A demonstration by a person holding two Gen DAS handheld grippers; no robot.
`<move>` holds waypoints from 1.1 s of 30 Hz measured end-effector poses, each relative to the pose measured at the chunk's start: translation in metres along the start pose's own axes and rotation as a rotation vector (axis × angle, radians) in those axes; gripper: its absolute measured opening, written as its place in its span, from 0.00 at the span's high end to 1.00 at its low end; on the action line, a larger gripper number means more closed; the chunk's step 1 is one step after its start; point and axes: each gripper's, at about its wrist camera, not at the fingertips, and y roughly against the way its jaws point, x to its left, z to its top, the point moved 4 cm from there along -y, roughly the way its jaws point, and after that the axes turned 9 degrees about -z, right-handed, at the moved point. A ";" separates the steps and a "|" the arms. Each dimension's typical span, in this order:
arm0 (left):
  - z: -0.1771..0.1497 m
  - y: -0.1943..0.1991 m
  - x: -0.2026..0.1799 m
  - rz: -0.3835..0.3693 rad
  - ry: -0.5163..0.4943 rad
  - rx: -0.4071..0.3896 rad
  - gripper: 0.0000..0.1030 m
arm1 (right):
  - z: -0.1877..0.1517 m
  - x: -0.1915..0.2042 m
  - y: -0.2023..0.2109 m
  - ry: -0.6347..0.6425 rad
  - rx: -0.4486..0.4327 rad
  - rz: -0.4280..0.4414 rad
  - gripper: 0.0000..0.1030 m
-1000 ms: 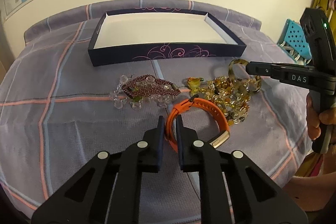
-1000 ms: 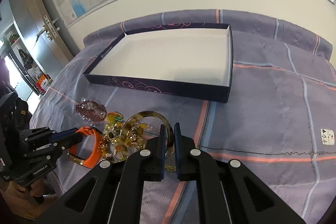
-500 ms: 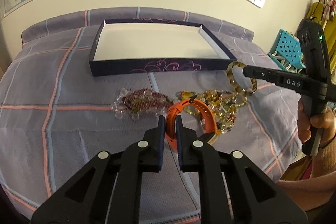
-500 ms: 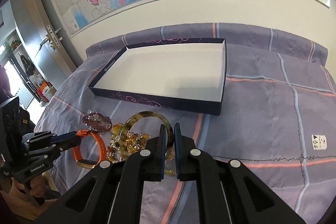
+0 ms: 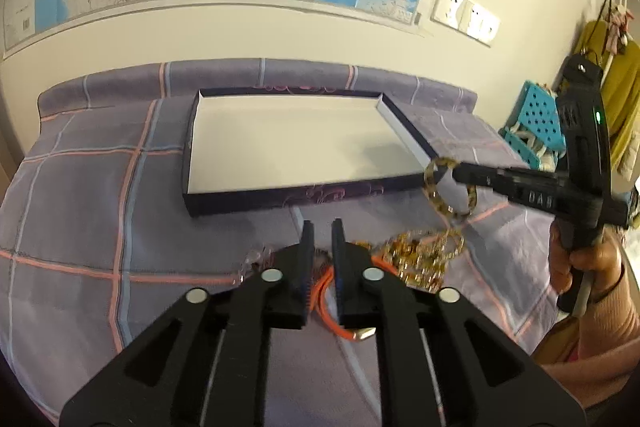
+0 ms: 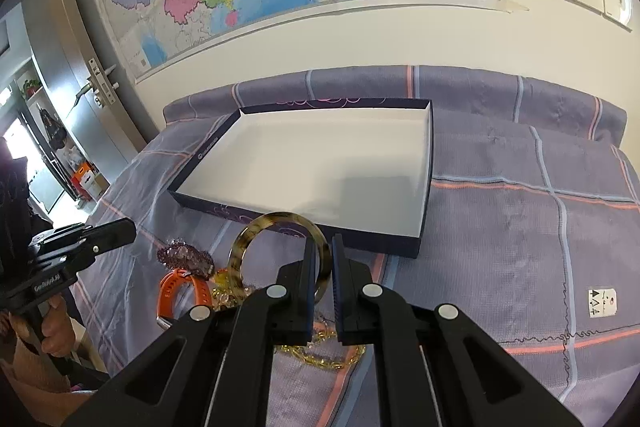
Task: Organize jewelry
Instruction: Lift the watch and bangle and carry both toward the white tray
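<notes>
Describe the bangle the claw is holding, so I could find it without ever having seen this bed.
Start at the shallow dark box with the white inside, lying on the purple checked bedspread. Just in front of its near wall, the right claw grips a bangle above the pile of golden beads. It is a rigid, mottled brown-and-yellow ring, unlike the orange watch strap beside it.

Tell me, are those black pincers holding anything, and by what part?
The right gripper pinches the mottled bangle by its rim. The left gripper, its jaws just opening slightly, has nothing between them.

"DAS" — right gripper (image 5: pixel 456 174) side
</notes>
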 end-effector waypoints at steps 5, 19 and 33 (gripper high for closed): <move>-0.030 -0.017 0.003 -0.008 0.010 0.099 0.74 | -0.006 0.001 -0.006 0.002 0.021 0.005 0.94; -0.046 -0.047 0.008 -0.004 0.056 0.178 0.92 | -0.014 0.001 -0.012 0.001 0.044 0.007 0.94; 0.005 -0.022 0.013 -0.045 0.065 0.079 0.92 | 0.015 0.000 -0.015 0.021 0.005 0.010 0.93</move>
